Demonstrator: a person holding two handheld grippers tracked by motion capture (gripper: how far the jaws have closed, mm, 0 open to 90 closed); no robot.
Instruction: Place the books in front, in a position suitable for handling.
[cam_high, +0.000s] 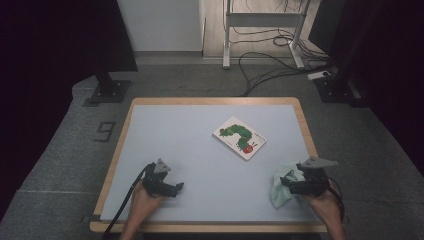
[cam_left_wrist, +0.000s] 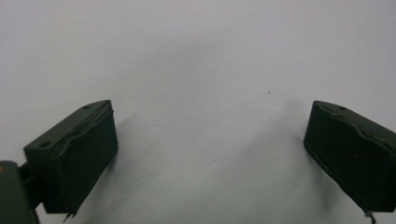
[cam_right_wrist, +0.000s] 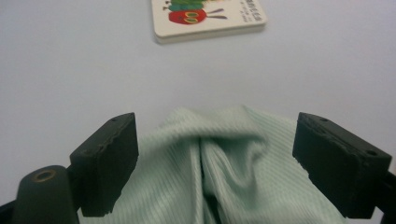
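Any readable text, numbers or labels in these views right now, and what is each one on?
"9": a dark numeral marked on the grey floor left of the table.
Small printed characters on the caterpillar picture book, beside the red head: too small and blurred to read in the high view and the right gripper view.
Pale green cloth and both claws: no text seen.

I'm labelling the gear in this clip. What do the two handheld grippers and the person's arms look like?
Both the left gripper and right gripper are black, each topped by a grey three-cornered plate and ending in two blocky black jaws. A black cable trails from each. The forearms are bare, with no sleeves in view.
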